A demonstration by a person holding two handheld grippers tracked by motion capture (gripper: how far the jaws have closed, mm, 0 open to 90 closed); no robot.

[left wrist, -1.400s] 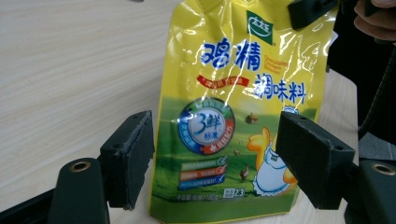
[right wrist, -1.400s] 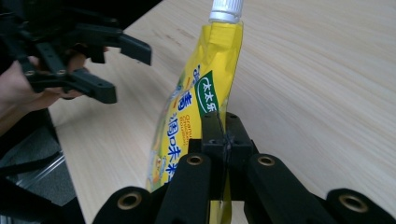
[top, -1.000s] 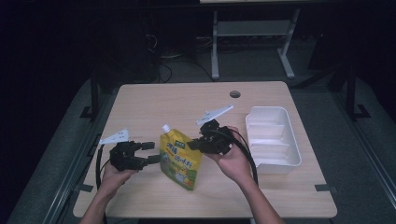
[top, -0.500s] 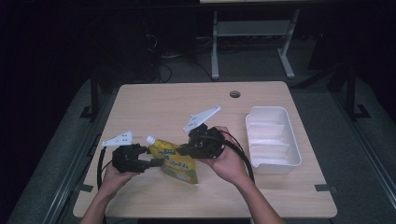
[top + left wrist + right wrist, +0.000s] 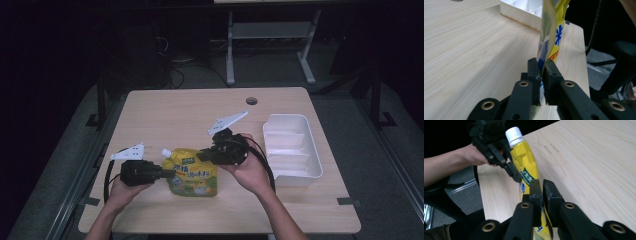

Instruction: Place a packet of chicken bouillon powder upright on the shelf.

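Setting: dark room, with a light wooden table [image 5: 165, 112] in front of you and a white divided tray [image 5: 294, 145] at its right side.
Pouch: a yellow spouted drink pouch [image 5: 194, 173] with a white screw cap [image 5: 514, 133] sits near the table's front edge, between your two hands and well apart from the tray.
Left gripper: your left gripper [image 5: 543, 75] has its jaws closed tight on the pouch's left edge, the thin film pinched flat between them.
Right gripper: your right gripper [image 5: 541, 192] appears clamped on the opposite edge, with the yellow film running between its nearly closed jaws.
Long axis: the pouch runs from its cap, at the upper left nearest your left hand [image 5: 117, 192], down toward you.
Which hand is nearer: both grippers touch the pouch; your right hand [image 5: 250, 172] is the one closer to the tray.
Judgement: any move to the tray would likely go rightward, led by the right gripper.
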